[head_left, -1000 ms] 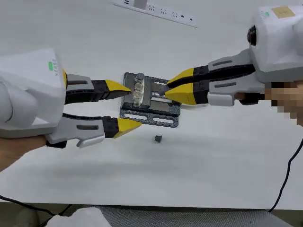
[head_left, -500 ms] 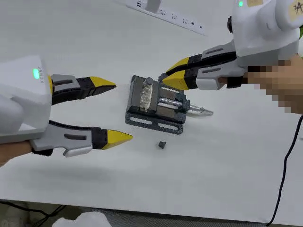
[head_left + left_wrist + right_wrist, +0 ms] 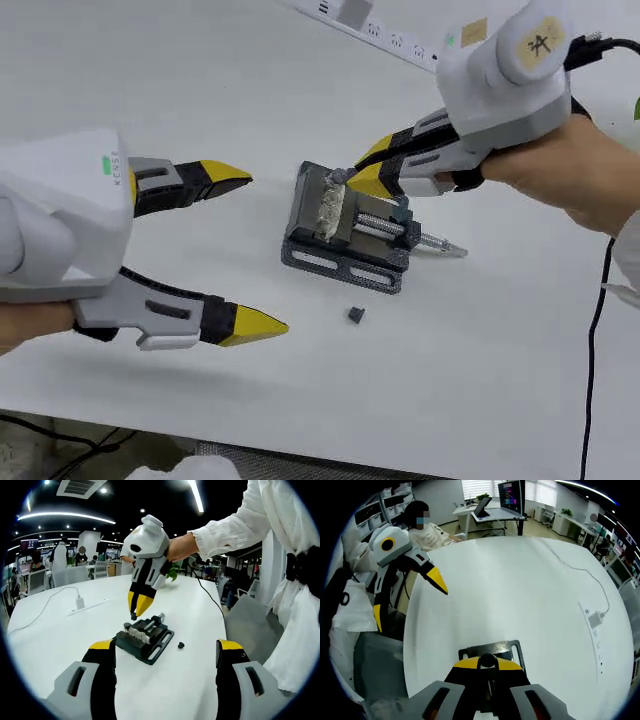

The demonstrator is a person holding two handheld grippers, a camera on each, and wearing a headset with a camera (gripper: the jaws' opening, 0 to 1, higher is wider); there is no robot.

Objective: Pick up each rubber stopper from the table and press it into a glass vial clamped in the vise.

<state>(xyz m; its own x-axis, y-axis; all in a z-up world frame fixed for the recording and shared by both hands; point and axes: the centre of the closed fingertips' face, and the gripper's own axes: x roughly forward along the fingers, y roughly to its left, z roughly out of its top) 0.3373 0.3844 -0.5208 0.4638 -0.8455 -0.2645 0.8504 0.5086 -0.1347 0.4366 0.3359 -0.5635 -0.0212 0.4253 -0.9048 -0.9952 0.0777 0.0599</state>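
Grey rubber stopper point(image 3: 338, 176), nose-down, in clenched right gripper point(image 3: 352, 178) above vise point(image 3: 330, 262) (left gripper point(image 3: 266, 252) splayed, empty).

White-bodied left hand-held gripper point(image 3: 268, 253) and right hand-held gripper point(image 3: 352, 180) carry black, yellow-tipped jaws.

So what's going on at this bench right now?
A person is working with a gripper in each hand. The right gripper has its jaws shut on a small dark rubber stopper and holds it at the top of the glass vials clamped in the vise. The left gripper hangs wide open off to the side, holding nothing. A loose stopper lies on the table near the vise.
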